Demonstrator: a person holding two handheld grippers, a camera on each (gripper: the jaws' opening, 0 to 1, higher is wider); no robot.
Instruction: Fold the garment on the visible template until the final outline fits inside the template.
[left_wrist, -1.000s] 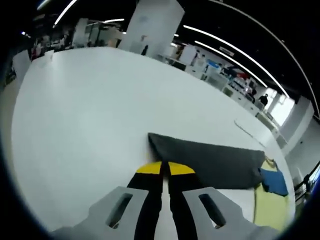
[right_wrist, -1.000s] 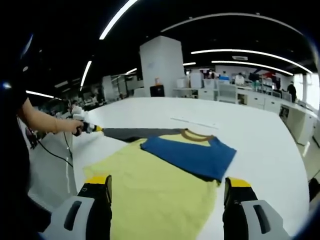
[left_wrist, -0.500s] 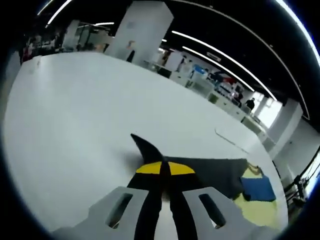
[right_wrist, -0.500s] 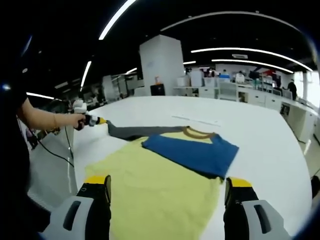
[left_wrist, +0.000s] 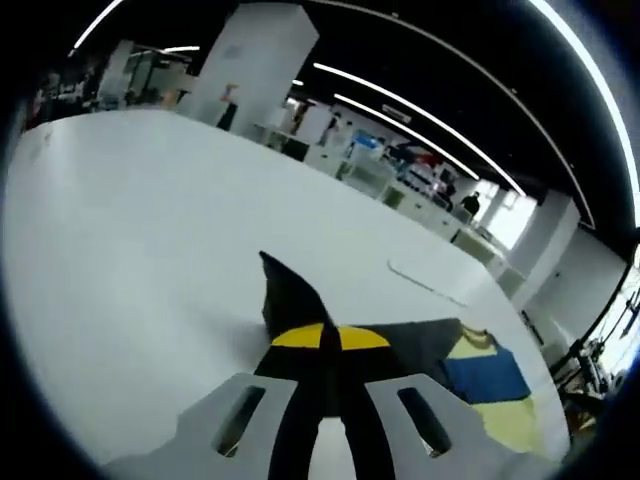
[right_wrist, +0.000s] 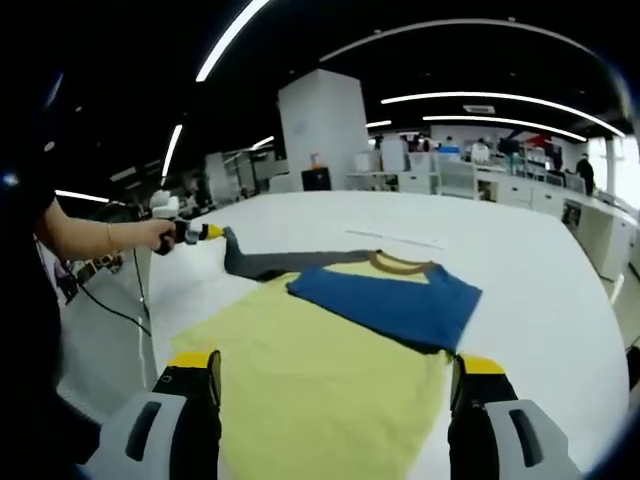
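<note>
A yellow shirt (right_wrist: 310, 375) with a brown collar lies on the white table (right_wrist: 520, 270). Its blue sleeve (right_wrist: 395, 300) is folded across the chest. Its grey sleeve (right_wrist: 275, 264) stretches away to the left, its end lifted off the table. My left gripper (left_wrist: 322, 345) is shut on the grey sleeve (left_wrist: 295, 300), whose cuff sticks up past the jaws. From the right gripper view the left gripper (right_wrist: 200, 233) is in a hand at the table's left edge. My right gripper (right_wrist: 335, 385) is open above the shirt's near hem, jaws wide apart, holding nothing.
A thin line marking (right_wrist: 395, 240) lies on the table beyond the collar. A person's arm (right_wrist: 85, 240) and a trailing cable (right_wrist: 125, 305) are at the left. A white pillar (right_wrist: 320, 130) and desks stand behind the table.
The left gripper has lifted the grey sleeve's end off the table and drawn it toward the shirt body. The right gripper has stayed open and almost still.
</note>
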